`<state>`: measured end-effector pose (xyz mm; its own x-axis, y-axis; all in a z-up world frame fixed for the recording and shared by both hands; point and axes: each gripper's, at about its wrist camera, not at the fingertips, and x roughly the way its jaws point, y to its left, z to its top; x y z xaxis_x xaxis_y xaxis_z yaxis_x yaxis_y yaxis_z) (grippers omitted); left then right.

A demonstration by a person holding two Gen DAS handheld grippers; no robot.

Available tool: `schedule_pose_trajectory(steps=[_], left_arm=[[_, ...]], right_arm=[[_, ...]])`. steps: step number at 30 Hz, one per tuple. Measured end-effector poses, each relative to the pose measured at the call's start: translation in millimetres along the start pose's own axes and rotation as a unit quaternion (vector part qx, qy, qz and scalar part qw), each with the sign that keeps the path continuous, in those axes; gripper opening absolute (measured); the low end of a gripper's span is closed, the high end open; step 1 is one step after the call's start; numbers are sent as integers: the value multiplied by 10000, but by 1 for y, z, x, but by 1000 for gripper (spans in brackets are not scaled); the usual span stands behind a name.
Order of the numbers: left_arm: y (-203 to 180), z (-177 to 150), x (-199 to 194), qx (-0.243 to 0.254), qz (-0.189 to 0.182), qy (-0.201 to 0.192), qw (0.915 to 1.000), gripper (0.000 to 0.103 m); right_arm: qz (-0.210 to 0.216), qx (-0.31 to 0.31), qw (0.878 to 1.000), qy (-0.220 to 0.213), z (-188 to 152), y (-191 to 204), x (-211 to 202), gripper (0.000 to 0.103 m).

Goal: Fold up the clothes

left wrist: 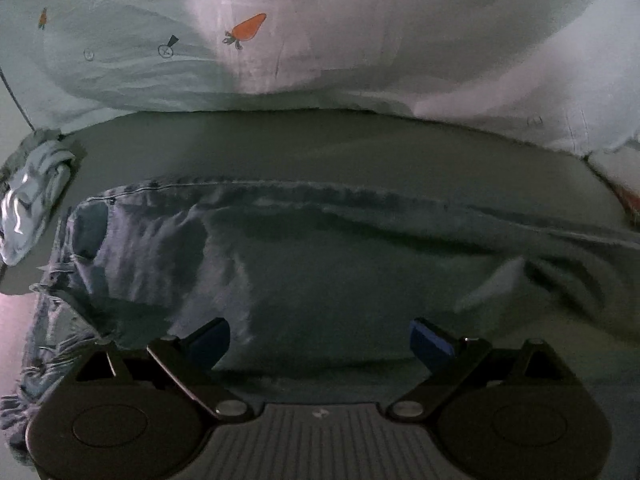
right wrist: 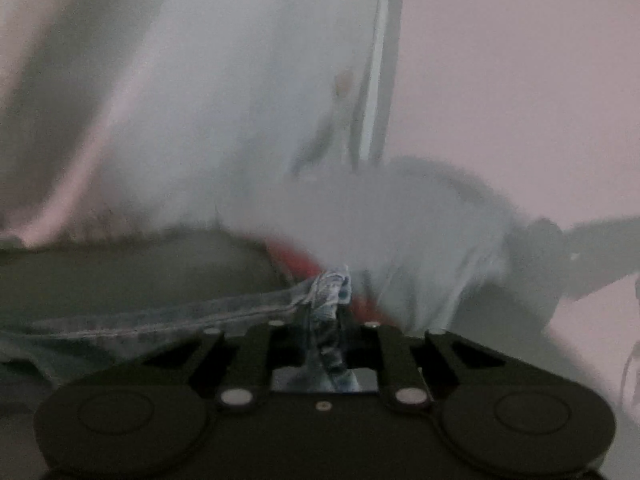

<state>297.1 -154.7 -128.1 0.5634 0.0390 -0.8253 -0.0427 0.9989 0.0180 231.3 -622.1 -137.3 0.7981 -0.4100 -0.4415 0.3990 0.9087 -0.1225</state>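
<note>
Right wrist view motion-blurred; pale cloth (right wrist: 400, 216) and red item (right wrist: 296, 264) behind it unidentifiable. Jeans (left wrist: 280, 264) cut off at left wrist view's edge.

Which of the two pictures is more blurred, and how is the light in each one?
Right wrist view: more blurred, the pale cloth behind smeared; only the denim pinched in the right gripper is fairly sharp. Left wrist view: dim but sharper, the jeans dark under the left gripper, brighter on the carrot-print fabric.

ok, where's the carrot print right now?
Left wrist view, upper middle: the orange carrot print sits on the pale sheet behind the dark surface, far side of the jeans, just right of a small circle mark.
</note>
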Motion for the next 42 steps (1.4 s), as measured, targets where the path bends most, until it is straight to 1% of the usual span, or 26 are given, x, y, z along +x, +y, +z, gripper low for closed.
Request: schedule_pose_trajectory(steps=[2, 4, 6, 9, 12, 13, 14, 15, 16, 17, 18, 19, 21, 22, 24, 26, 28, 30, 32, 34, 36, 37, 38, 40, 41, 42], left_arm=[[0, 7, 5, -114, 12, -19, 9999, 96], [3, 13, 10, -168, 59, -35, 9998, 96], [5, 18, 14, -214, 141, -41, 9997, 96], [13, 23, 18, -351, 267, -52, 9990, 96], [24, 26, 19, -459, 453, -78, 9979, 96], [28, 26, 19, -486, 539, -85, 9973, 96], [32, 25, 20, -527, 621, -77, 9966, 96], [36, 23, 20, -572, 675, -50, 9961, 96], [40, 21, 21, -626, 734, -10, 9953, 96], [44, 18, 21, -688, 808, 29, 9943, 96], [47, 16, 21, -737, 875, 59, 9934, 96], [50, 12, 21, -778, 928, 94, 9926, 96], [55, 5, 23, -873, 1000, 205, 9909, 97], [57, 1, 26, -919, 1021, 283, 9901, 97], [60, -7, 33, -1001, 1054, 460, 9883, 97], [62, -13, 38, -1082, 1036, 603, 9869, 97], [62, -16, 41, -1149, 964, 698, 9862, 97], [62, -16, 42, -1150, 899, 763, 9863, 97], [61, -15, 40, -1112, 850, 756, 9873, 97], [60, -14, 37, -1062, 799, 721, 9885, 97], [59, -14, 34, -999, 785, 678, 9896, 97], [59, -14, 33, -967, 786, 661, 9900, 97], [59, -15, 32, -947, 780, 658, 9903, 97], [61, -16, 31, -944, 746, 659, 9905, 97], [63, -16, 30, -945, 733, 644, 9907, 97], [65, -17, 27, -945, 727, 599, 9911, 97]], right_arm=[[-31, -166, 9990, -423, 18, -3, -38, 15], [25, -154, 9972, -731, 37, -10, -61, 15], [62, -181, 9954, -934, 56, -15, -66, 15], [123, -149, 9939, -1086, 83, -16, -42, 15], [227, -285, 9937, -1057, 105, 1, 12, 16], [308, -255, 9939, -1032, 112, 9, 37, 17], [276, -271, 9959, -823, 117, 17, 65, 27], [238, -291, 9974, -608, 122, 26, 93, 33], [121, -369, 9987, -334, 123, 34, 118, 41], [1, -443, 9990, -71, 125, 43, 143, 41], [-151, -477, 9987, 53, 124, 48, 156, 41], [-215, -385, 9990, 40, 121, 50, 155, 43], [-338, -198, 9992, 19, 114, 52, 154, 53], [-349, -92, 9993, 81, 104, 53, 147, 62], [-374, 109, 9990, 210, 82, 54, 133, 63], [-465, 14, 9978, 474, 55, 58, 120, 63], [-455, -3, 9960, 773, 27, 57, 106, 63], [-378, 261, 9926, 1121, 1, 52, 99, 63], [-406, 748, 9868, 1375, -18, 42, 102, 63], [-387, 1455, 9756, 1595, -31, 27, 112, 65], [-280, 2186, 9624, 1587, -41, 16, 122, 68], [-283, 2329, 9623, 1373, -42, 15, 121, 55], [-202, 2394, 9615, 1336, -40, 16, 120, 16], [-47, 2510, 9598, 1257, -37, 18, 117, 13], [-60, 2427, 9632, 1152, -32, 18, 109, 13], [-225, 2163, 9703, 1059, -23, 18, 94, 13]])
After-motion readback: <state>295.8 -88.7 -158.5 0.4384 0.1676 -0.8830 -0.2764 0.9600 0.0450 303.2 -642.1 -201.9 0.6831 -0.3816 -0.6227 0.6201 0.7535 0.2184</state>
